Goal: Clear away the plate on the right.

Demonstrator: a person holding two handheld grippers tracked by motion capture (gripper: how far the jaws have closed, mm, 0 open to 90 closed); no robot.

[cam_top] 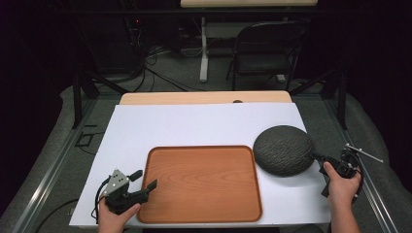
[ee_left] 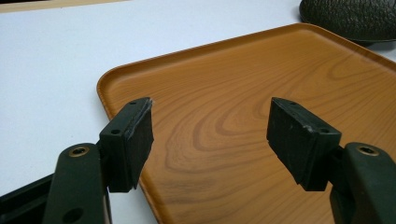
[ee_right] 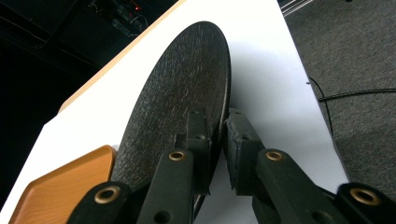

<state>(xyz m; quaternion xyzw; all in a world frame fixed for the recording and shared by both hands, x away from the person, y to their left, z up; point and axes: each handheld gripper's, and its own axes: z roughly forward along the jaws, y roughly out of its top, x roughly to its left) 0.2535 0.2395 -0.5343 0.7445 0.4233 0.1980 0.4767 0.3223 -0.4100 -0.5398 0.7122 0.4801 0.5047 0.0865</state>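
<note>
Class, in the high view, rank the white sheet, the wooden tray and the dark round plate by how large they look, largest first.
1. White sheet, which spans most of the table.
2. Tray, lying on the sheet.
3. Plate, clearly smaller than the tray, its rim clamped by the right gripper.

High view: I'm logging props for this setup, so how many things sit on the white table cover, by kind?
Rectangular brown wood-grain tray: 1
Round dark grey textured plate: 1, its rim pinched in the right claw
Total: 2
The open left claw hangs over the tray's corner and isn't counted.
</note>
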